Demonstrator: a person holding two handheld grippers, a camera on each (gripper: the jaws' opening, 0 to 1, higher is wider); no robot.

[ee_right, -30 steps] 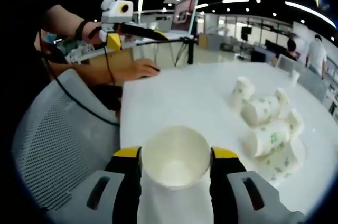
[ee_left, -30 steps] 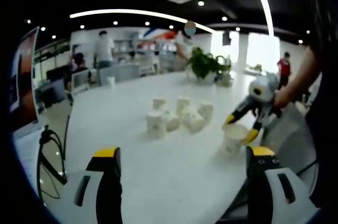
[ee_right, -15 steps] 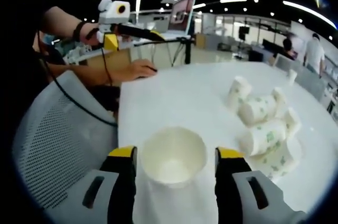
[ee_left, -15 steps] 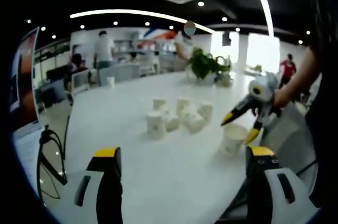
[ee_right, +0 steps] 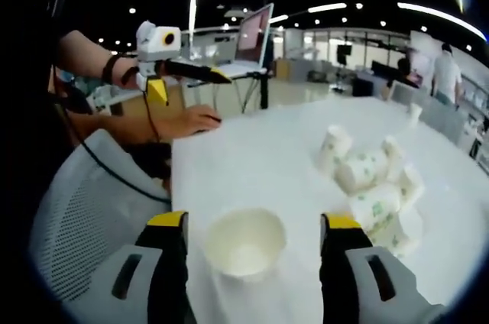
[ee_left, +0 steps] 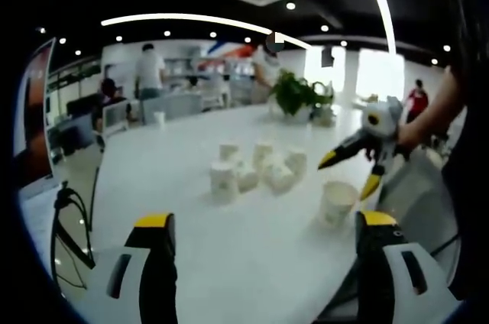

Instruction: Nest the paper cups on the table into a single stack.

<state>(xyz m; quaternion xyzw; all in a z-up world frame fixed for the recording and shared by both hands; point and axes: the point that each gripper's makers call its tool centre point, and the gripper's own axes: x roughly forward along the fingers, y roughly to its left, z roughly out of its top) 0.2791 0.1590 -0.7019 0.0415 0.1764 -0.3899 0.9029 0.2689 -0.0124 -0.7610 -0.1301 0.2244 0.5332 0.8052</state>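
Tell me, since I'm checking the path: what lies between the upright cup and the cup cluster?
Bare white table; the right gripper view shows the upright white paper cup apart from the cluster.

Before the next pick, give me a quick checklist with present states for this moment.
1. Right gripper open and clear of the upright cup: ok.
2. Upright cup standing mouth up on the table: ok.
3. Cup empty, ready to receive another: ok.
4. Left gripper open, holding nothing: ok.
5. Loose cups within sight, lying in a cluster: ok.
6. Whether any loose cups are already nested: cannot tell.
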